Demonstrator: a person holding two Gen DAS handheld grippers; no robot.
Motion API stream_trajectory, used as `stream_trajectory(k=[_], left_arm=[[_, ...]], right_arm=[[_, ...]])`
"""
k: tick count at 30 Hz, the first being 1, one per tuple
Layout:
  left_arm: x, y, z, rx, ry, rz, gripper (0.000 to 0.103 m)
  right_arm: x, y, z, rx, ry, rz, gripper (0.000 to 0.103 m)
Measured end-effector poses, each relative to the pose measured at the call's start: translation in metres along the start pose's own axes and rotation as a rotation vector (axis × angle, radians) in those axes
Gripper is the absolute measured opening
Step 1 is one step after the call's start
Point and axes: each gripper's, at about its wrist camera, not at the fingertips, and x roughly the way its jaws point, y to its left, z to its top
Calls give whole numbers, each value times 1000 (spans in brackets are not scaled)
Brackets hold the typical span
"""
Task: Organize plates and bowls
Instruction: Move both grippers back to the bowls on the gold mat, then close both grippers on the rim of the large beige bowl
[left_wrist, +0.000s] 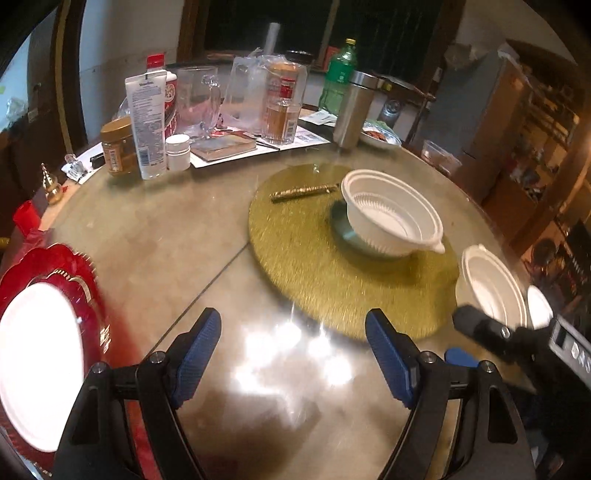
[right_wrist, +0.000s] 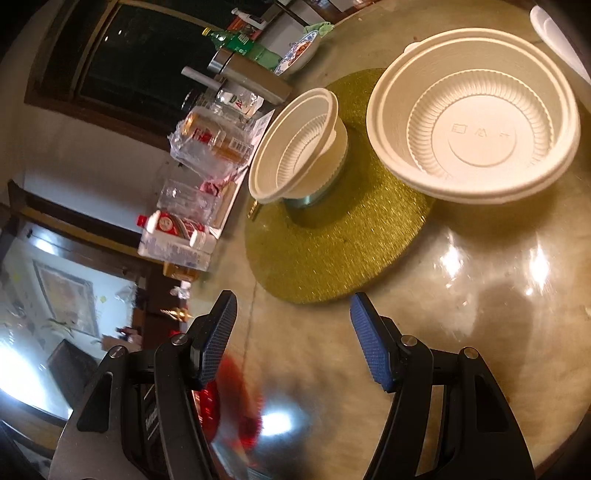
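Note:
A white plastic bowl (left_wrist: 393, 212) sits on a teal stand on the round gold mat (left_wrist: 317, 273); it also shows in the right wrist view (right_wrist: 295, 147). A second white bowl (left_wrist: 493, 284) stands at the mat's right edge, large in the right wrist view (right_wrist: 476, 118). A white plate (left_wrist: 37, 365) lies on a red charger plate (left_wrist: 79, 269) at the left. My left gripper (left_wrist: 293, 354) is open and empty above the table. My right gripper (right_wrist: 293, 339) is open and empty, tilted, in front of the bowls; its body shows in the left wrist view (left_wrist: 517, 339).
The far side of the glass table (left_wrist: 166, 229) holds bottles, jars, a glass pitcher (left_wrist: 201, 99), a steel flask (left_wrist: 354, 109), a green bottle (left_wrist: 338, 79) and a food dish (left_wrist: 380, 134). A gold pen-like stick (left_wrist: 304, 192) lies on the mat. Another white plate edge (right_wrist: 554, 29) is at far right.

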Motion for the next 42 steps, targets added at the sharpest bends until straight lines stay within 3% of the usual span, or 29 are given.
stream_trajectory(k=[9, 16, 24, 35, 37, 42], left_arm=[[46, -15, 44, -129, 13, -39, 81], [72, -24, 63, -181, 19, -28, 81], [95, -34, 72, -158, 29, 10, 81], [120, -38, 77, -125, 57, 21, 79], [124, -37, 76, -122, 64, 23, 69], [129, -43, 74, -75, 79, 29, 41]], right_arm=[[4, 0, 37, 123, -74, 43, 65], [9, 2, 59, 173, -154, 0, 65], [32, 12, 70, 164, -159, -47, 65], [51, 12, 80, 121, -171, -177, 65], [53, 13, 81, 101, -166, -203, 63], [60, 6, 81, 102, -142, -232, 33]])
